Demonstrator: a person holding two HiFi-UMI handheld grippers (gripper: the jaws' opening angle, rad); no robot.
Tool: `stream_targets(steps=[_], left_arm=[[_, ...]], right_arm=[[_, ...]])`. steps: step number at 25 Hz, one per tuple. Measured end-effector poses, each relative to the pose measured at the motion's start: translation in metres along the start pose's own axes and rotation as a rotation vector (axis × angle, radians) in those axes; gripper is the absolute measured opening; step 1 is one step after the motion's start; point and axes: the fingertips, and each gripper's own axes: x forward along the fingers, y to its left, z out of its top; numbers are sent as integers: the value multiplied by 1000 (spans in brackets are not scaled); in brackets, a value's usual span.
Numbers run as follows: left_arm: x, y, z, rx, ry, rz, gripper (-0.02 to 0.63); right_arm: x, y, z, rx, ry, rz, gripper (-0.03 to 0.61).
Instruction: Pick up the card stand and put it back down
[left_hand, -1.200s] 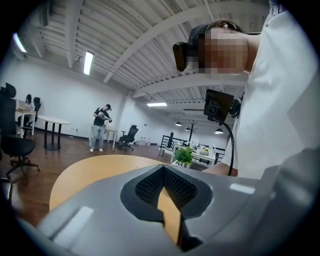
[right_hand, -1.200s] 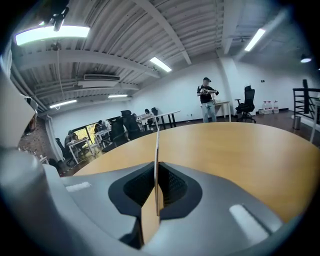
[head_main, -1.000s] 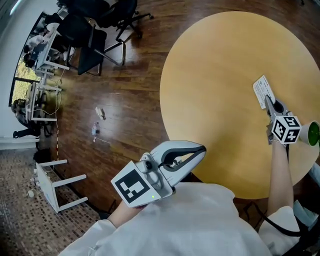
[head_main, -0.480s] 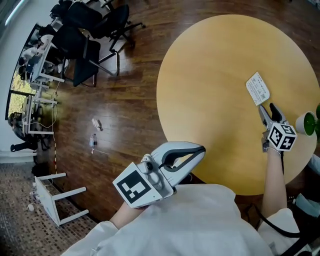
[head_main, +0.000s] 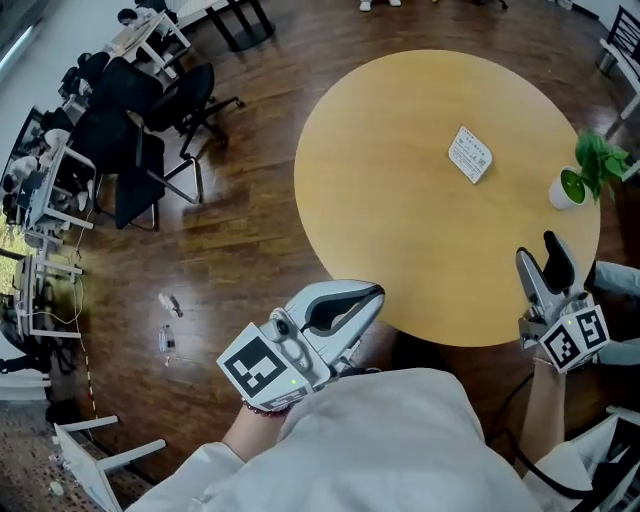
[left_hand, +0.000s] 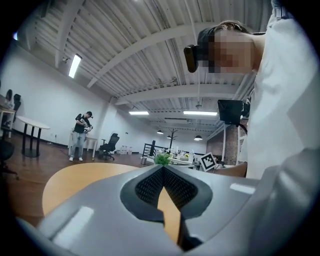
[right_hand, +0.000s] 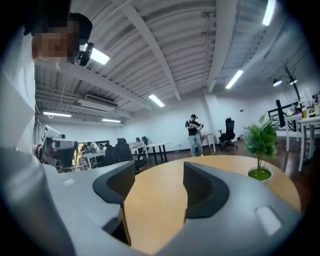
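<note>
The card stand (head_main: 468, 154), a small white printed card, rests alone on the far right part of the round wooden table (head_main: 400, 220). My right gripper (head_main: 545, 268) hovers over the table's near right edge, well short of the card; its jaws are opening and only bare tabletop shows between them (right_hand: 159, 170). My left gripper (head_main: 345, 303) is at the table's near left edge with its jaw tips touching, shut on nothing (left_hand: 162, 170). Neither gripper view shows the card stand.
A small potted plant (head_main: 588, 170) in a white pot stands at the table's right rim, right of the card; the same plant (right_hand: 260, 145) appears in the right gripper view. Office chairs (head_main: 150, 120) and desks line the left. A person (right_hand: 194, 134) stands far off.
The right gripper has let go of the card stand, opened, and drawn back toward the near table edge. The card stays on the table. The left gripper holds still.
</note>
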Motion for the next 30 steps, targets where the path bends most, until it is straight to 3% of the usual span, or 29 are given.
stream_targets(steps=[6, 11, 14, 20, 25, 28, 30], left_arm=[[-57, -42, -4, -67, -75, -116, 3], [-83, -59, -22, -118, -71, -190, 3], [-86, -87, -10, -95, -83, -223, 2], [-80, -133, -8, -75, -101, -178, 3], [-70, -154, -14, -119, -84, -132, 2], [-60, -177, -27, -90, -34, -145, 3], [-63, -192, -40, -95, 2, -151, 3]], right_arm=[[-85, 123, 42, 36, -126, 3, 299], [-133, 195, 9, -51, -78, -54, 293], [-160, 222, 10, -78, -79, -48, 283], [-202, 219, 32, -36, -160, 6, 273], [-231, 203, 43, -73, -139, 18, 259], [-252, 192, 33, -93, -122, 19, 256], [-259, 205, 24, -142, -110, 71, 256]])
